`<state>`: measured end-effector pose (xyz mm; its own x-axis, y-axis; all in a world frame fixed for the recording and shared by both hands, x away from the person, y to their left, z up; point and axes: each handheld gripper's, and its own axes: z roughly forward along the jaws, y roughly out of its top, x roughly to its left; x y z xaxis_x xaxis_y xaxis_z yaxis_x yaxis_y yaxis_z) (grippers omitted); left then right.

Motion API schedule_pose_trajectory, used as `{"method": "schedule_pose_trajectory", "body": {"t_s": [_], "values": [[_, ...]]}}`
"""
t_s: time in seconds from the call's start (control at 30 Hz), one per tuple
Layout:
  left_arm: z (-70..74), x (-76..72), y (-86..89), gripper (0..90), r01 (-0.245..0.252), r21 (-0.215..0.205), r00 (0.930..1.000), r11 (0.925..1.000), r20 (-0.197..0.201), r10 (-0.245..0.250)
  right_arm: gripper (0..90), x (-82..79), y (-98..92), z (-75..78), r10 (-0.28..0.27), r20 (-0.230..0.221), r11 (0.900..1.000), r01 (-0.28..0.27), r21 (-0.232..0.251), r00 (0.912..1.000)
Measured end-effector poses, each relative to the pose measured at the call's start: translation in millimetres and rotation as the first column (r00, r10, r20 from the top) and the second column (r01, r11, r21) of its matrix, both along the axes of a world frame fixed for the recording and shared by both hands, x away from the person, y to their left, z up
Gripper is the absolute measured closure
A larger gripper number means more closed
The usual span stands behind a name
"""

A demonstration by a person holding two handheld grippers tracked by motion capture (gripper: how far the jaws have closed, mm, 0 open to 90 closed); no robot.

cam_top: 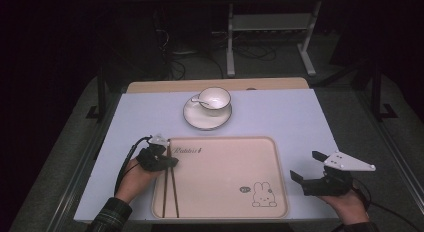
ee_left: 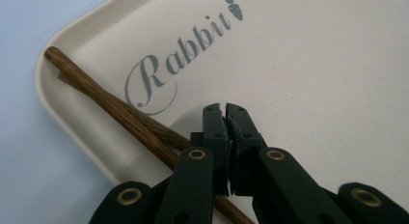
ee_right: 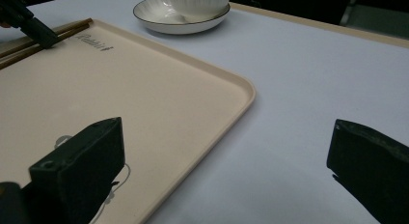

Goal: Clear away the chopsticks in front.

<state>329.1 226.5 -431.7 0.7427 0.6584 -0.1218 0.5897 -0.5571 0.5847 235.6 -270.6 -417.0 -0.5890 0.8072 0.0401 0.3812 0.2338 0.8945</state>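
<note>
wooden chopsticks [cam_top: 170,184] beside closed, empty left claw [cam_top: 172,161], right claw [cam_top: 305,166] wide open, empty

Bare tray [cam_top: 225,177] beside chopsticks [cam_top: 170,187]

Probably a lab: dark room, floor cables [cam_top: 250,53], metal-framed bench [cam_top: 270,22] behind table [cam_top: 280,117].

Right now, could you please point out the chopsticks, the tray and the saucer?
chopsticks [cam_top: 173,192]: high view, on the middle of the two sticks.
tray [cam_top: 225,138]: high view, on its far rim.
saucer [ee_right: 159,22]: right gripper view, on its near rim.
</note>
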Motion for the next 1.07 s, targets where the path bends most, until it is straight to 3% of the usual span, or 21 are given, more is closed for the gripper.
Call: {"method": "schedule_pose_trajectory", "body": {"t_s": [0.1, 0.23, 0.33, 0.43, 0.57, 0.63, 0.7, 0.73, 0.77, 0.87, 1.07], "values": [[1.5, -1.5, -0.9, 86.4, 0.004, -0.009, 1.0, 0.9999, 0.002, -0.004, 0.0, -0.1, 0.0, 0.0, 0.002, 0.001, 1.0, -0.002, 0.0, 1.0], [13.5, -7.4, 4.8, 83.9, -0.011, -0.065, 0.9994, 0.9978, 0.033, 0.013, 0.0, 0.1, -0.3, -0.5, 0.001, -0.002, 1.0, -0.001, 0.0, 1.0], [19.0, -11.4, 9.1, 80.9, -0.013, -0.082, 0.9986, 0.9965, 0.05, 0.017, 0.0, 0.0, -0.2, -0.5, 0.002, -0.001, 1.0, -0.002, -0.001, 1.0], [26.2, -23.5, 20.1, 66.3, -0.024, -0.097, 0.9945, 0.995, 0.099, 0.034, 0.0, -0.1, -0.2, -0.5, 0.003, -0.001, 1.0, -0.003, 0.0, 1.0], [28.7, -32.6, 31.6, 46.4, -0.04, -0.117, 0.9899, 0.9923, 0.13, 0.056, 0.0, 0.0, 0.3, -0.6, 0.004, -0.003, 1.0, -0.004, -0.001, 1.0], [30.1, -41.6, 44.1, 38.5, -0.055, -0.14, 0.9814, 0.9887, 0.175, 0.079, 0.0, -0.1, 0.5, -0.4, 0.005, -0.003, 1.0, -0.005, 0.001, 1.0], [30.5, -43.7, 47.3, 31.3, -0.056, -0.142, 0.9794, 0.9883, 0.184, 0.082, 0.0, -0.1, 0.4, -0.4, 0.005, -0.002, 1.0, -0.005, 0.001, 1.0], [30.6, -49.5, 55.7, 28.6, -0.067, -0.152, 0.9726, 0.986, 0.21, 0.099, 0.0, -0.2, 0.4, -0.3, 0.005, -0.002, 1.0, -0.005, 0.002, 1.0], [30.4, -52.2, 58.8, 25.3, -0.077, -0.158, 0.9703, 0.9844, 0.215, 0.111, 0.0, -0.2, 0.4, -0.3, 0.005, -0.001, 1.0, -0.005, 0.003, 1.0], [29.2, -57.7, 66.3, 19.1, -0.092, -0.162, 0.9672, 0.9824, 0.22, 0.127, 0.0, -0.2, 0.5, -0.2, 0.005, -0.001, 1.0, -0.005, 0.004, 1.0], [28.2, -60.9, 70.0, 18.1, -0.098, -0.159, 0.9656, 0.9824, 0.224, 0.132, 0.0, -0.2, 0.8, -0.1, 0.007, 0.0, 1.0, -0.007, 0.005, 1.0]]}}
